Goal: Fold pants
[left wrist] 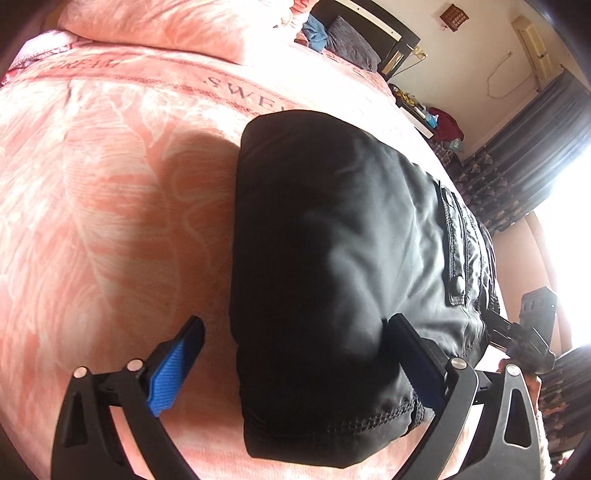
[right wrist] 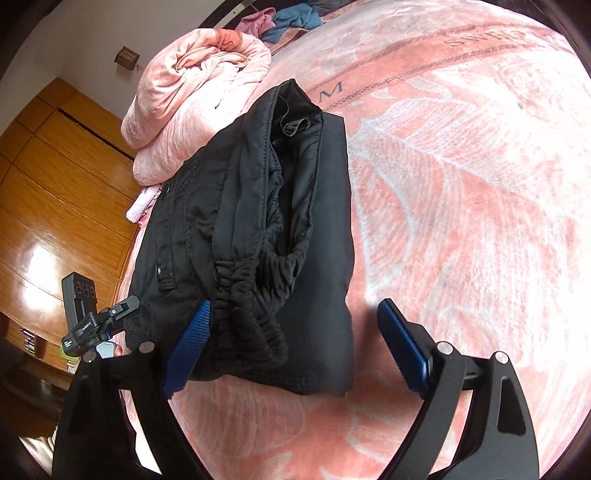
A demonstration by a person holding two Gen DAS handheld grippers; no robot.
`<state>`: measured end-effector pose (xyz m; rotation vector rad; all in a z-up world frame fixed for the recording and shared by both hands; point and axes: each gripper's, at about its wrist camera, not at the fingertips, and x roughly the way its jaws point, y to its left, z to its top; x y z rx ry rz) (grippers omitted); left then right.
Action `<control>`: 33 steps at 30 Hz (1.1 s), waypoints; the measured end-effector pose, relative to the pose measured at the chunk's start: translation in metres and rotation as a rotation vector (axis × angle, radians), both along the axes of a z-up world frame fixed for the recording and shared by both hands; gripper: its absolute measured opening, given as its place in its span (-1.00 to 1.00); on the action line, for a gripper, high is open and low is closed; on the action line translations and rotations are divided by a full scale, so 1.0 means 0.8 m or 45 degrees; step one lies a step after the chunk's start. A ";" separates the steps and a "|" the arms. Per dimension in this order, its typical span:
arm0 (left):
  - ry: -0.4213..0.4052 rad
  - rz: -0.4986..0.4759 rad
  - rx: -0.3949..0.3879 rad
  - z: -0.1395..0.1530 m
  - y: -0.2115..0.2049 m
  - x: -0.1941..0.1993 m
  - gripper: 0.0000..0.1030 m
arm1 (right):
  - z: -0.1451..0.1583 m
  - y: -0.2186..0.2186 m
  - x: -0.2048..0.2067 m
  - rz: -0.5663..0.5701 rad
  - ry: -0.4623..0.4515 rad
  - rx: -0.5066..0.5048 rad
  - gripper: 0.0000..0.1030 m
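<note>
Black pants [left wrist: 332, 240] lie folded into a thick bundle on a pink patterned bedspread [left wrist: 110, 184]. My left gripper [left wrist: 295, 321] is open and straddles the bundle's near end. Its left blue pad [left wrist: 173, 369] is clear of the cloth, while the right finger [left wrist: 417, 354] lies against it. In the right wrist view the pants [right wrist: 258, 221] show their elastic waistband [right wrist: 255, 295] and stacked layers. My right gripper [right wrist: 295, 304] is open over that end, with its left pad [right wrist: 190, 343] at the waistband and its right pad [right wrist: 402, 347] apart over the bedspread [right wrist: 461, 221].
A rolled pink blanket [right wrist: 195, 103] lies just beyond the pants. Loose blue and pink clothes [right wrist: 291, 18] sit at the bed's head. A wooden wardrobe [right wrist: 55, 184] stands past the bed's edge. Dark curtains [left wrist: 517, 166] and a bright window [left wrist: 569, 221] are on the other side.
</note>
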<state>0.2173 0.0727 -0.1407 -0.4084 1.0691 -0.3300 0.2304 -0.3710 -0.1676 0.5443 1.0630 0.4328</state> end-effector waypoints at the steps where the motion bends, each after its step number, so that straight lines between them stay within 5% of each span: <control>1: -0.005 0.008 0.004 0.000 0.004 -0.003 0.92 | 0.003 -0.001 -0.001 -0.015 -0.005 0.008 0.74; 7: -0.077 0.046 0.105 0.034 -0.001 -0.027 0.92 | 0.047 -0.003 -0.024 -0.080 -0.106 -0.047 0.74; 12: -0.105 0.077 0.286 0.064 -0.025 -0.052 0.92 | 0.079 0.024 -0.055 -0.088 -0.156 -0.273 0.74; 15: -0.110 0.113 0.288 0.074 -0.038 -0.060 0.92 | 0.088 0.038 -0.074 -0.127 -0.170 -0.400 0.81; 23: -0.135 0.155 0.491 0.089 -0.056 -0.099 0.93 | 0.098 0.061 -0.121 -0.205 -0.190 -0.536 0.90; 33: -0.216 0.169 0.533 0.131 -0.069 -0.145 0.93 | 0.132 0.094 -0.161 -0.178 -0.261 -0.592 0.93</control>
